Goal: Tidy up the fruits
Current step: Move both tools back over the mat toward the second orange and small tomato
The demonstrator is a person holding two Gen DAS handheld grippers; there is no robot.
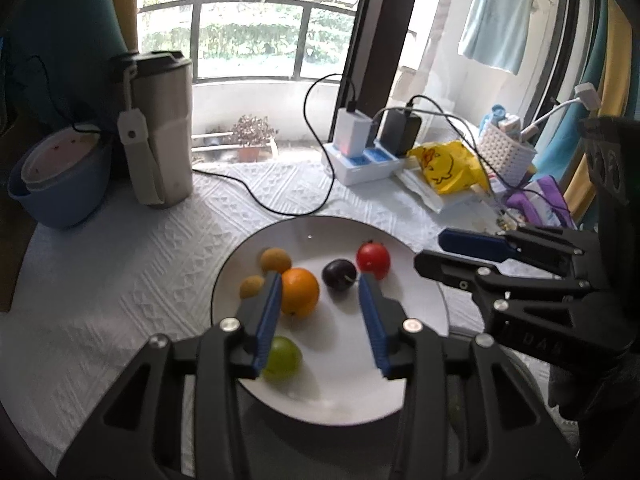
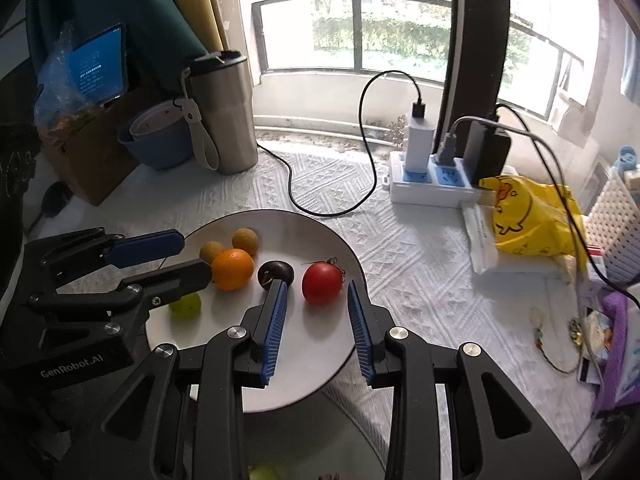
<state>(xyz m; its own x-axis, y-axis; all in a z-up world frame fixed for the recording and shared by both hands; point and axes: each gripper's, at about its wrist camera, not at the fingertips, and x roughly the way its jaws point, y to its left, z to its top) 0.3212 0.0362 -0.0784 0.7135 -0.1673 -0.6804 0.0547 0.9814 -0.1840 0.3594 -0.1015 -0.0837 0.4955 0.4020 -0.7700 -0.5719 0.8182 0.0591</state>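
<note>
- The left gripper (image 1: pixel 320 312) hovers over the near half of the round white plate with a dark rim (image 1: pixel 344 408), its blue-padded jaws spread apart and holding nothing.
- The right gripper (image 2: pixel 316 320) hangs over the plate's right edge, released as well, jaws wide and empty.
- A green grape-like fruit (image 1: pixel 282 357) lies nearest on the plate, by the left edge.
- Mid-plate sit a round orange (image 1: pixel 300 291), a dark purple plum (image 1: pixel 339 274) and a red tomato (image 1: pixel 373 260), apart from one another.
- Two small tan longans (image 1: pixel 275 260) lie toward the plate's far left edge.
- Beyond, a steel tumbler (image 1: pixel 160 128) stands on the white embossed tablecloth (image 1: pixel 120 280).
</note>
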